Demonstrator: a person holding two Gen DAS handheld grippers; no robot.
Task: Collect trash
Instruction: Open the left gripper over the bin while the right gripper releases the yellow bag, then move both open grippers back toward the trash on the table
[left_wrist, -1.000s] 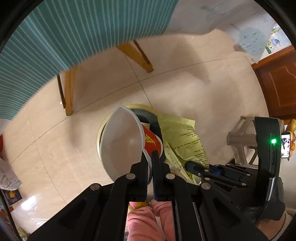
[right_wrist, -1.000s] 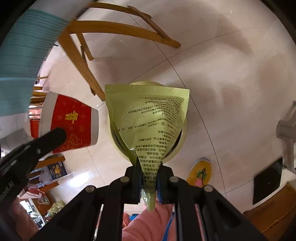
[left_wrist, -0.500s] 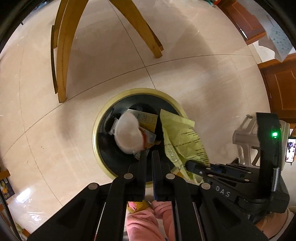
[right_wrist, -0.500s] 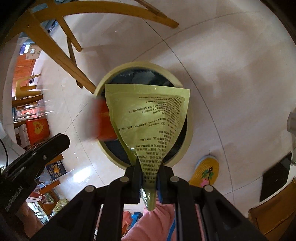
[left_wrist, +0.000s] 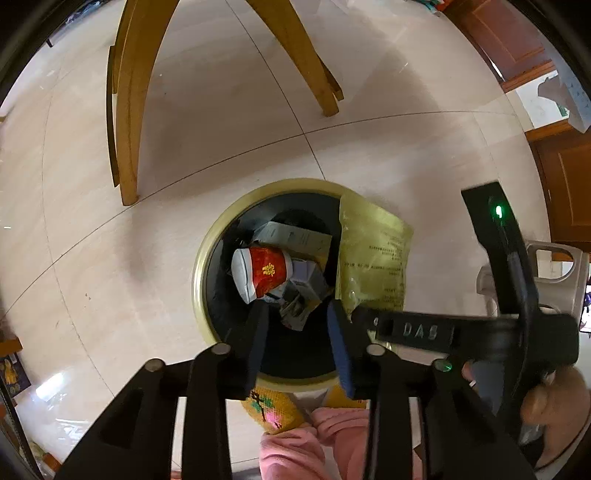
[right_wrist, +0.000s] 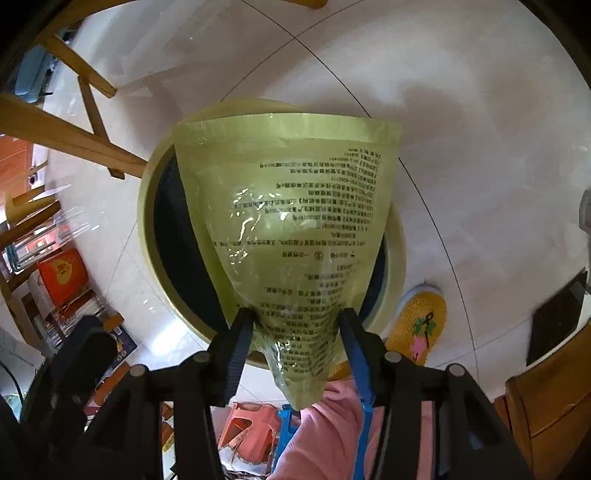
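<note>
Left wrist: left gripper jaws just opening, empty; red paper cup lies in bin at frame centre | Right wrist: right gripper jaws just opening, pads off yellow-green bag between them, over bin.

One round bin is seen, with one red paper cup and two grey cartons counted inside. One yellow-green printed bag and two knitted yellow slippers are counted.
</note>
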